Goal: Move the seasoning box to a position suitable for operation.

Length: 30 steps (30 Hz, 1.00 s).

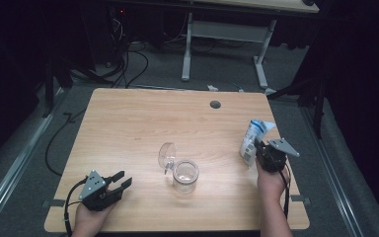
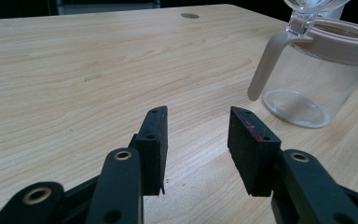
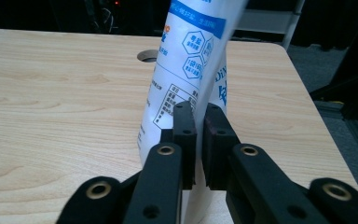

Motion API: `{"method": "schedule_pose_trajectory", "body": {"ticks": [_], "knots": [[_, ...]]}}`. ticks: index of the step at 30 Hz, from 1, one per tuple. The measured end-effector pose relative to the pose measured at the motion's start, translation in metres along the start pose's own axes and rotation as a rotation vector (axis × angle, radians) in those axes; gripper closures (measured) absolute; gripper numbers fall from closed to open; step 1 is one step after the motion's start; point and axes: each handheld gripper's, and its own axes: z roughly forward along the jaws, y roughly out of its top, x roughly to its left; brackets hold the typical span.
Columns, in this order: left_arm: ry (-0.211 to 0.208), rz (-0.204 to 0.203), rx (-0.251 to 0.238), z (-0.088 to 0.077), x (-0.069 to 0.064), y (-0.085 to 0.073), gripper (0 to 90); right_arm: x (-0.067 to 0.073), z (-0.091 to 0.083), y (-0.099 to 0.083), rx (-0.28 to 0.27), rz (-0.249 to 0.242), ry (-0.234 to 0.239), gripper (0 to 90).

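My right claw (image 3: pixel 199 140) is clamped on the upright white pouch (image 1: pixel 252 140), the open jar (image 1: pixel 185 176) to its left, nearer my half-open, empty left claw (image 1: pixel 122 179).

The big table (image 1: pixel 128 128) is light wood, smooth, with soft brown grain lines. The round see-through jar (image 1: pixel 185 176) looks like shiny clear plastic, and its beige rim and handle look smooth and dull. The white and blue bag (image 1: pixel 250 140) is thin, shiny plastic film with print. The black jaw pads (image 2: pixel 251 144) look dull and rubbery.
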Motion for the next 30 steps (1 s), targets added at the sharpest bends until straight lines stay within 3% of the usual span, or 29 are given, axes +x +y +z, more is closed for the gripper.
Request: {"method": "schedule_pose_trajectory", "body": {"ticks": [9,17,22,30], "knots": [[-0.002,0.004,0.002,0.000,-0.001,0.000,57.7,0.001,-0.003,0.003,0.021,-0.016,0.049,88.8],[-0.015,0.006,-0.002,0.000,-0.001,0.000,55.8,0.010,-0.013,0.009,0.065,-0.094,0.096,89.1],[-0.020,0.007,-0.003,0.001,-0.002,0.000,54.8,0.013,-0.022,0.011,0.078,-0.090,0.152,89.2],[-0.023,0.013,-0.002,0.001,-0.003,0.000,54.8,0.018,-0.037,0.013,0.099,-0.130,0.211,89.2]]}}
